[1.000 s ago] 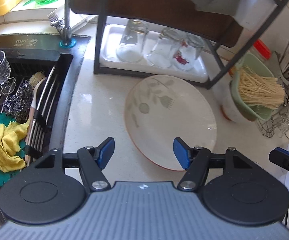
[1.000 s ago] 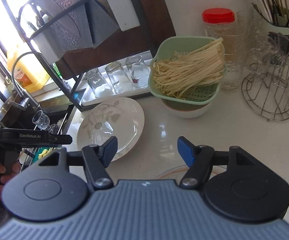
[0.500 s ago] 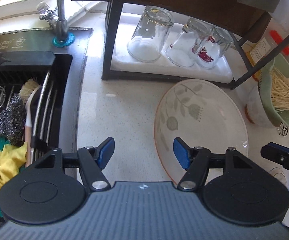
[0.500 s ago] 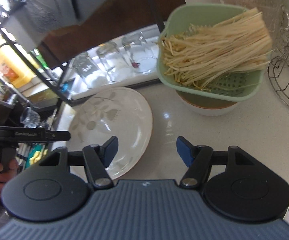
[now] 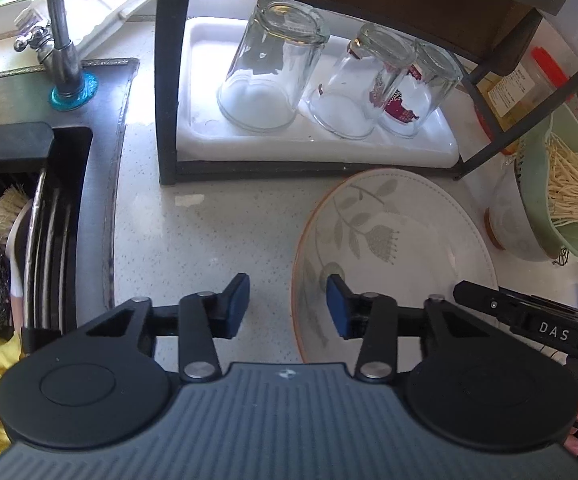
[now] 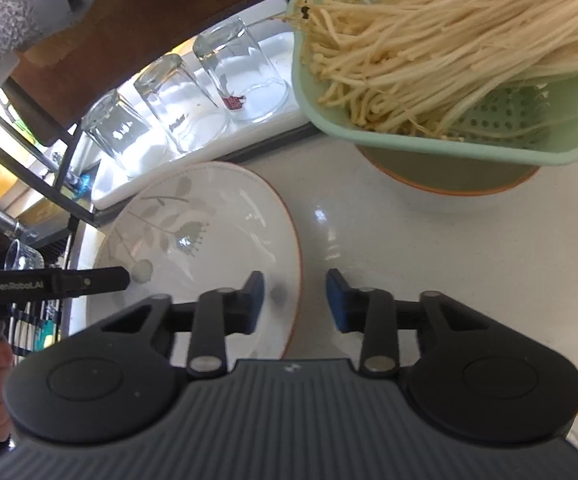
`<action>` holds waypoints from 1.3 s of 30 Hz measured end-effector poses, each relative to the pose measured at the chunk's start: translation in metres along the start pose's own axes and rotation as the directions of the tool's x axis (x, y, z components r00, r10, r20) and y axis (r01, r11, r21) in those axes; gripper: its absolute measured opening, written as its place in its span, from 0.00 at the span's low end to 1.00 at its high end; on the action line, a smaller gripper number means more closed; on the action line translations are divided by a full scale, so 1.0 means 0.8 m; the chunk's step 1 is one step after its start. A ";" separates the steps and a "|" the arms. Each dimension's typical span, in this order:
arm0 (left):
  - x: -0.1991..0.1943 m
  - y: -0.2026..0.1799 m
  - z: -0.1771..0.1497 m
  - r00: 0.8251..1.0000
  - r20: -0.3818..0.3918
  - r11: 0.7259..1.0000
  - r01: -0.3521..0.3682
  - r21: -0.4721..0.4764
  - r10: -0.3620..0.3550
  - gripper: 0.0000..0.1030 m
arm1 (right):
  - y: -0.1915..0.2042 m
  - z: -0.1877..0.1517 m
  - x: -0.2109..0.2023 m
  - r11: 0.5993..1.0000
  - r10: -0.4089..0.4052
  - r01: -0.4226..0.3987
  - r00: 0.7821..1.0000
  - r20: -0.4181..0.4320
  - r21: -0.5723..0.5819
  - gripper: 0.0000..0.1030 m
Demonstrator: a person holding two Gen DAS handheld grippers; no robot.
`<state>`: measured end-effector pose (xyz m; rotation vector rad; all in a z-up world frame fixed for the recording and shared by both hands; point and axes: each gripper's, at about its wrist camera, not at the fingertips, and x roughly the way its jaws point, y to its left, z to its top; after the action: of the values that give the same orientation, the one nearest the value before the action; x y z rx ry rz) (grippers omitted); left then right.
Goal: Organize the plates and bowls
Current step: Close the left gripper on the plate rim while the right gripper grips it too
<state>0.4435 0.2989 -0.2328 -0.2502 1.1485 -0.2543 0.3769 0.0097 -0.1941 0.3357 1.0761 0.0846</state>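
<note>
Since a second ago you have brought both grippers down and closer to the plate point(image 5: 405, 240), which now fills more of each view. Your left gripper point(image 5: 287, 304) has its blue-padded fingers point(image 5: 236, 305) closing, still apart; the plate's left rim runs between them, one finger over the bench point(image 5: 209, 236) and the other inside the plate, and you cannot tell whether either pad touches it. Your right gripper point(image 6: 295, 300) is closing as well, fingers point(image 6: 335, 307) apart, straddling the plate's right rim.

The plate is glossy white ceramic, shallow and oval, with grey leaf prints and a thin orange edge. It lies flat on the speckled white bench, at 12 to 1 o'clock from your left fingers and 10 to 11 o'clock from your right ones.
</note>
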 end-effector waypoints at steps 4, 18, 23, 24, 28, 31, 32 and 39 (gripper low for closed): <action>0.007 0.000 0.006 0.999 -0.021 0.999 0.047 -0.011 -0.047 0.28 | 0.001 0.003 0.007 0.999 0.037 -0.037 0.999 -0.004 0.010 0.24; 0.001 0.001 -0.004 0.985 -0.076 0.985 0.151 -0.086 -0.158 0.26 | -0.007 -0.003 -0.013 0.994 0.105 -0.106 0.993 -0.050 -0.008 0.24; -0.012 -0.011 -0.012 0.980 -0.077 0.978 0.176 -0.109 -0.184 0.26 | -0.008 -0.011 -0.038 0.994 0.108 -0.108 0.994 -0.023 -0.012 0.24; -0.015 -0.013 -0.014 0.978 -0.072 0.975 0.184 -0.127 -0.194 0.25 | -0.009 -0.012 -0.045 0.994 0.110 -0.111 0.994 -0.013 -0.015 0.24; -0.036 -0.025 -0.026 0.974 -0.032 0.964 0.218 -0.150 -0.225 0.26 | -0.014 -0.017 -0.073 0.993 0.115 -0.114 0.993 0.023 -0.026 0.24; -0.056 -0.038 -0.036 0.972 -0.008 0.962 0.232 -0.142 -0.235 0.26 | -0.013 -0.023 -0.096 0.992 0.121 -0.119 0.991 0.048 -0.052 0.24; -0.060 -0.042 -0.039 0.969 -0.006 0.958 0.244 -0.148 -0.248 0.25 | -0.013 -0.026 -0.106 0.991 0.116 -0.111 0.991 0.063 -0.073 0.24; -0.088 -0.082 -0.061 0.965 0.008 0.958 0.263 -0.117 -0.263 0.26 | -0.027 -0.043 -0.152 0.992 0.098 -0.089 0.989 0.107 -0.085 0.24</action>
<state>0.3667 0.2566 -0.1702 -0.5082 1.1383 -0.4234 0.2866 -0.0308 -0.1122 0.3151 0.9445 0.1904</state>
